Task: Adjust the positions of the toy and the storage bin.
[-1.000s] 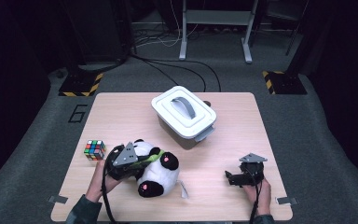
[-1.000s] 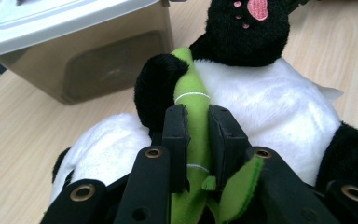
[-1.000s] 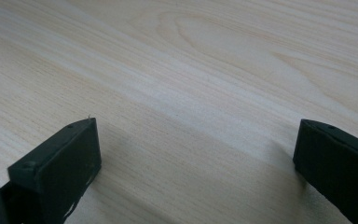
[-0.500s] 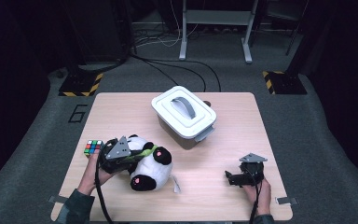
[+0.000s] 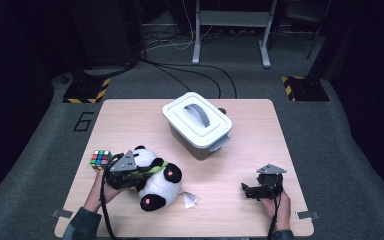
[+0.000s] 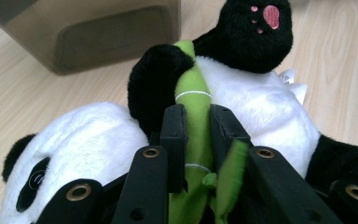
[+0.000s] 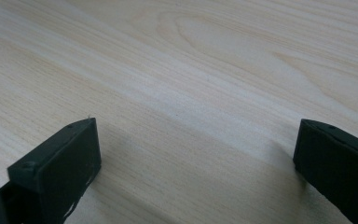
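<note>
Rubik's cube at table's left edge, your left gripper just beside it pinching the green bamboo stalk on the plush panda, lidded bin mid-table behind, your right gripper jaws spread wide, low over bare wood

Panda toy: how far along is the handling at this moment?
Done: the left gripper is shut on the green bamboo stalk sewn to the panda toy. In hand: the panda lies near the table's front-left. Left: the lidded bin is closed; the right gripper rests open, empty.
</note>
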A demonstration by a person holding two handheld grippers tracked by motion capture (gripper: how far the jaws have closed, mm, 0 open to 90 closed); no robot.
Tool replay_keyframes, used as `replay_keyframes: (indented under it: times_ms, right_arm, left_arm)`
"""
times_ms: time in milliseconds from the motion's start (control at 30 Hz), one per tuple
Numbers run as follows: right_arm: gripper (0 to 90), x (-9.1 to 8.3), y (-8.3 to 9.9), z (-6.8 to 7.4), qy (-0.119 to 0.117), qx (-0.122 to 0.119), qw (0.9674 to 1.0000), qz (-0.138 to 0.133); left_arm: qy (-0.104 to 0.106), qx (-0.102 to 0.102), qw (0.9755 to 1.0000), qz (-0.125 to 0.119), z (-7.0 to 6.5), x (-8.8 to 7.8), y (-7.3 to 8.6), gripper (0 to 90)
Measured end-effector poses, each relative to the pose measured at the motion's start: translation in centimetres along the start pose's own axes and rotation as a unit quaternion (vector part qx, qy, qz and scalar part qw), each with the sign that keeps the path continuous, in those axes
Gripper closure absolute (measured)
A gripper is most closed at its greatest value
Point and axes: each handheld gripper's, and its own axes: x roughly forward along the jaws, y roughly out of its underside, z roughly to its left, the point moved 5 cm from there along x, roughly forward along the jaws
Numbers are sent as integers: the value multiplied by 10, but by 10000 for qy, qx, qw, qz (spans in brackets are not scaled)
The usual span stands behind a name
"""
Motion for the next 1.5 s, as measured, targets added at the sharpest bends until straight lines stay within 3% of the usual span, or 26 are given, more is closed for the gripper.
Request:
replay_keyframes:
  times_ms: [200, 333, 467, 600, 733, 833, 967, 1133, 1500]
  right_arm:
    - [0, 0, 0, 0, 2, -5, 10000, -3]
    - [0, 0, 0, 0, 3, -1, 10000, -4]
    - [0, 0, 0, 0, 4, 2, 10000, -1]
    - [0, 0, 0, 0, 5, 0, 10000, -3]
    - [0, 0, 0, 0, 5, 1, 10000, -2]
    - [0, 0, 0, 0, 4, 0, 10000, -5]
    - [0, 0, 0, 0, 4, -1, 10000, -4]
    - [0, 0, 0, 0, 2, 3, 10000, -1]
    - [0, 0, 0, 0, 0, 5, 10000, 1]
  left_arm:
    - [44, 111, 9998, 139, 1, -9, 3, 768]
    - [59, 79, 9998, 151, 2, -10, 4, 767]
    - [-19, -87, 9999, 99, 2, -6, 5, 737]
    - [-367, -362, 9987, -51, 5, -7, 4, 565]
    - [-527, -627, 9965, -179, 7, -14, 3, 338]
    - [-681, -814, 9937, -356, 7, -22, 4, 230]
    - [-954, -1060, 9883, -540, 6, -37, 8, 154]
    - [-1293, -1291, 9820, -475, 4, -51, 24, 104]
    - [-1592, -1648, 9732, -187, 1, -60, 66, 38]
